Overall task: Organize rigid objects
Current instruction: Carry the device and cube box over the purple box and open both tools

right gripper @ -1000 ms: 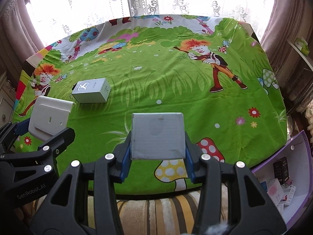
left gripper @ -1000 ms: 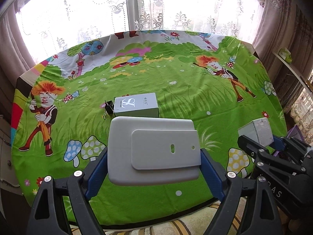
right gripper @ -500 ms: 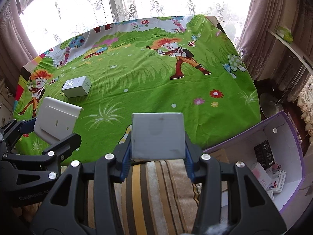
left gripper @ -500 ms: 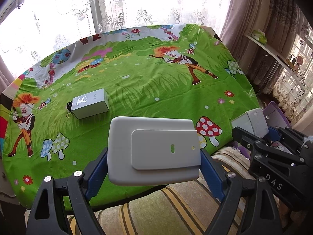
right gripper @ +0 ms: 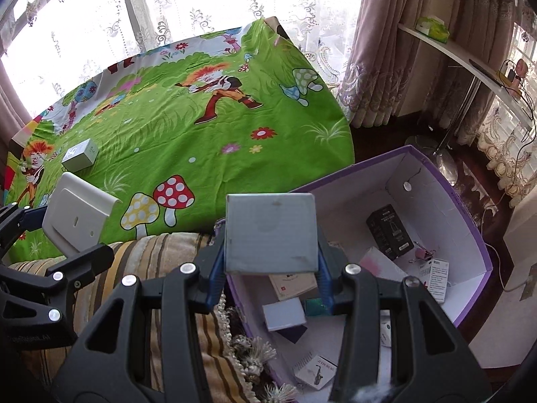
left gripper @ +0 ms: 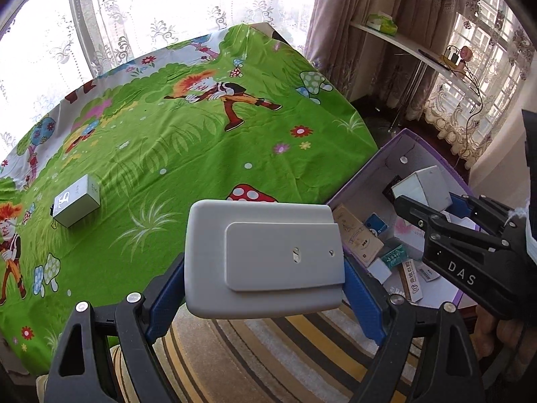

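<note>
Lace curtains (left gripper: 174, 16) glow behind the table, which wears a bright green cartoon cloth (left gripper: 188, 141). Far to the left on that cloth a small white carton (left gripper: 76, 205) lies on its own, well apart from everything I carry. My left tongs (left gripper: 265, 288) are clenched on a flat white plastic plate (left gripper: 265, 252), blue pads pressing its two short sides, and it hangs above the striped rug (left gripper: 302, 352) by the table's near edge. To the right my right tongs (right gripper: 271, 275) are clamped on a square grey box (right gripper: 271, 233), held over the near left wall of the purple storage box (right gripper: 470, 221) that sits on the floor beside the table. Inside it lie a black carton (right gripper: 389, 231), a small white box (right gripper: 283, 312) and some paper packets, loose on its white bottom.
</note>
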Motion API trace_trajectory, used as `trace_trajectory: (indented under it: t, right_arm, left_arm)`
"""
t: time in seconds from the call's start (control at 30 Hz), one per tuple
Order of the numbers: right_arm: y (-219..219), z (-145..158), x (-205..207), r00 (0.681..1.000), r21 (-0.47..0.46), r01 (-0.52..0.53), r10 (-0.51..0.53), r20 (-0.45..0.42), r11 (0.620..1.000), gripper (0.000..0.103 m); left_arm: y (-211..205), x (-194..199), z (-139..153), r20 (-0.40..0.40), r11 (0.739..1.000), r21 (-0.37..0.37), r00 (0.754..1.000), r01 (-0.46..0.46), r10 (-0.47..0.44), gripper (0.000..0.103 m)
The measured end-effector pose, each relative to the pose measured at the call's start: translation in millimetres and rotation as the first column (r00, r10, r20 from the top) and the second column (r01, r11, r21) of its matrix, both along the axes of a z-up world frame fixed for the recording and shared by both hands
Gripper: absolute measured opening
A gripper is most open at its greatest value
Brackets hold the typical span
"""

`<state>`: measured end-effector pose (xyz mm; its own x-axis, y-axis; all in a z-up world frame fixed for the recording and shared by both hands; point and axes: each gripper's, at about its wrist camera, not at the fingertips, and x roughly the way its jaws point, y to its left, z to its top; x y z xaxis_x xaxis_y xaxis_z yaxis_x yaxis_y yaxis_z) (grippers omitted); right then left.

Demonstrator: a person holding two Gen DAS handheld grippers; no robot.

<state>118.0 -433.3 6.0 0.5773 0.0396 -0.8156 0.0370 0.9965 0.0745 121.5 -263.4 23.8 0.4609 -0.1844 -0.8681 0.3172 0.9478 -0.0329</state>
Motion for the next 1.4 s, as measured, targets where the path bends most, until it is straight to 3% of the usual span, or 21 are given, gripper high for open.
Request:
trace_trajectory:
  t: [0.27, 0.5, 0.63, 0.73, 0.9, 1.03, 1.13, 1.27, 1.4]
  right_arm:
    - [-57, -7, -19, 0.994, -0.028, 0.105, -0.106, -0.016, 0.994, 0.049]
    - [-96, -10, -25, 0.982, -0.032, 0.186, -0.187, -0.032, 0.982, 0.051]
    - [-107, -6, -26, 0.977, -0.038, 0.212, -0.213, -0.015, 0.976, 0.072]
    - [-107, 0, -29, 0.975, -0.056, 0.221, -0.221, 0.011, 0.974, 0.084]
    - [-100, 13, -31, 0.976, -0.067, 0.210, -0.205, 0.070, 0.975, 0.091]
    - [-92, 26, -32, 0.971, -0.102, 0.219, -0.206, 0.123, 0.970, 0.094]
    - [-88, 34, -32, 0.967, -0.094, 0.224, -0.209, 0.146, 0.970, 0.096]
    - [-78, 45, -35, 0.962, -0.078, 0.197, -0.177, 0.209, 0.977, 0.096]
    - [-69, 51, -33, 0.960, -0.068, 0.169, -0.149, 0.236, 0.983, 0.096]
  left_arm:
    - [-45, -3, -4, -0.027, 0.995, -0.007, 0.995, 0.096, -0.096, 0.088]
    - [-77, -7, -9, -0.070, 0.978, -0.047, 0.976, 0.202, -0.205, 0.088]
    - [-93, -13, -11, -0.092, 0.960, -0.083, 0.957, 0.267, -0.274, 0.089]
    - [-100, -17, -9, -0.080, 0.953, -0.071, 0.951, 0.294, -0.299, 0.089]
    - [-98, -18, 1, -0.030, 0.958, -0.060, 0.959, 0.280, -0.283, 0.089]
    - [-86, -15, 15, 0.060, 0.970, -0.065, 0.971, 0.235, -0.231, 0.089]
    - [-81, -15, 23, 0.131, 0.974, -0.037, 0.967, 0.226, -0.219, 0.089]
    - [-66, -9, 28, 0.157, 0.983, -0.054, 0.973, 0.177, -0.167, 0.089]
    - [-49, -2, 29, 0.165, 0.992, 0.006, 0.978, 0.127, -0.126, 0.089]
